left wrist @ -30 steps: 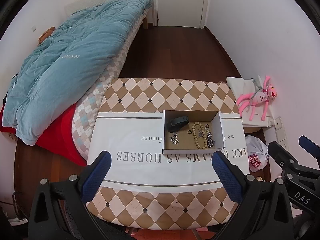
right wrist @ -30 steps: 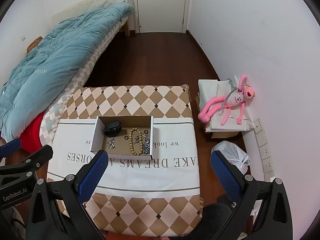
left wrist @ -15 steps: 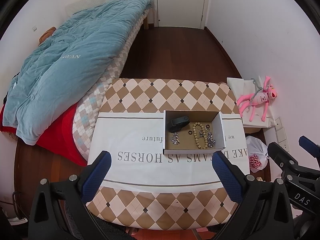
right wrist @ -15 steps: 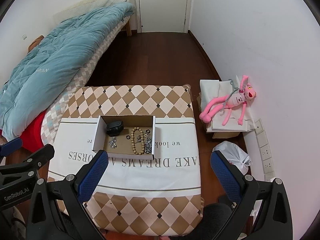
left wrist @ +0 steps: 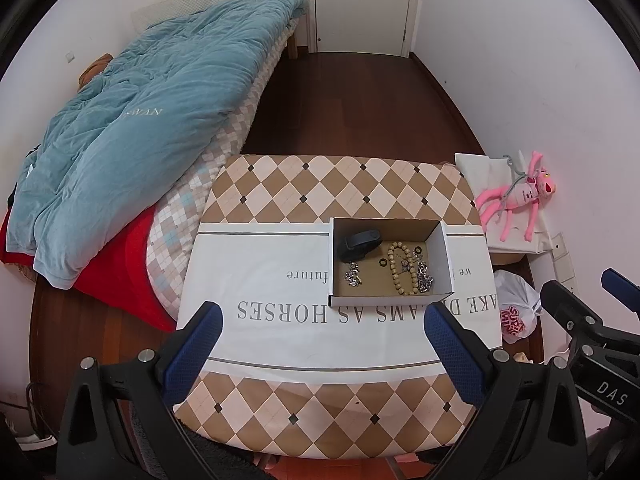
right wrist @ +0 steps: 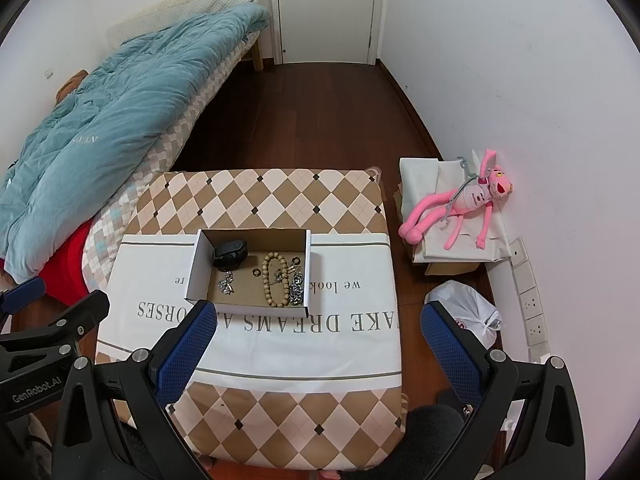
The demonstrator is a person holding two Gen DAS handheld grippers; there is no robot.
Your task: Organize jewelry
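Almost nothing has shifted over the last second; both views sit steady. The left gripper (left wrist: pixel 320 334) and right gripper (right wrist: pixel 316 330) hover spread wide and empty above the table's (left wrist: pixel 280 408) near edge. Beyond them, the cardboard box (left wrist: pixel 447 258) holds a bead bracelet (left wrist: pixel 400 268), chains (left wrist: pixel 353 273) and a black case (left wrist: pixel 360 242); bare cloth surrounds it.

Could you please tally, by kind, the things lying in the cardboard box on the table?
In the cardboard box:
Wooden bead bracelet: 1
Black smart band: 1
Small black rings: 2
Silver metal clusters: 2; the right one is tangled and may hold more than one piece
Total: 6
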